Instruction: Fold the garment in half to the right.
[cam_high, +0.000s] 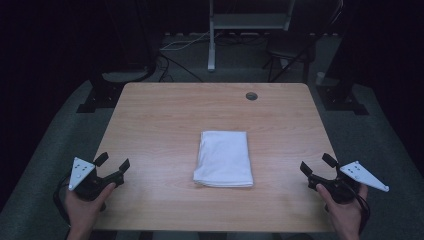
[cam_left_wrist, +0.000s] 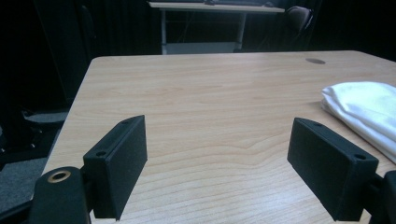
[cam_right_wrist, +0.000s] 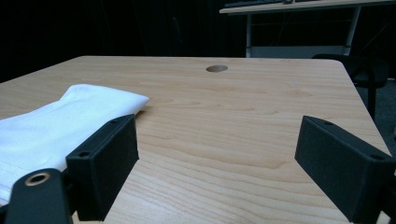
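A: Nearest to us, we have the left gripper (cam_high: 111, 166) at the table's near left edge and the right gripper (cam_high: 316, 165) at the near right edge, each in one of our hands. Both claws gape wide, jaws well apart, nothing between them.

B: Agreed, and the left gripper view confirms it: only bare wood between the black jaws. Same story in the right gripper view.

A: Moving outward, there's the folded white cloth (cam_high: 223, 158), a flat rectangle lying in the middle of the light wooden table (cam_high: 165, 120), a little toward our side. It sits between the two grippers and well apart from both.

B: So we're at the approach, I'd say. How do we do it well?

A: We bring both claws in low and level, one toward each near corner of the cloth. We keep the jaws spread until a corner sits properly between them, then close on all the layers together.

B: And the risk?

A: Pinching just the top layer, I'd judge. The fold would peel open, or the cloth would slide on that smooth wood.

B: Farther off, there's the round cable hole (cam_high: 251, 96) near the table's far edge, and beyond it a white desk frame (cam_high: 212, 40) and a dark chair (cam_high: 290, 50) in the gloom.
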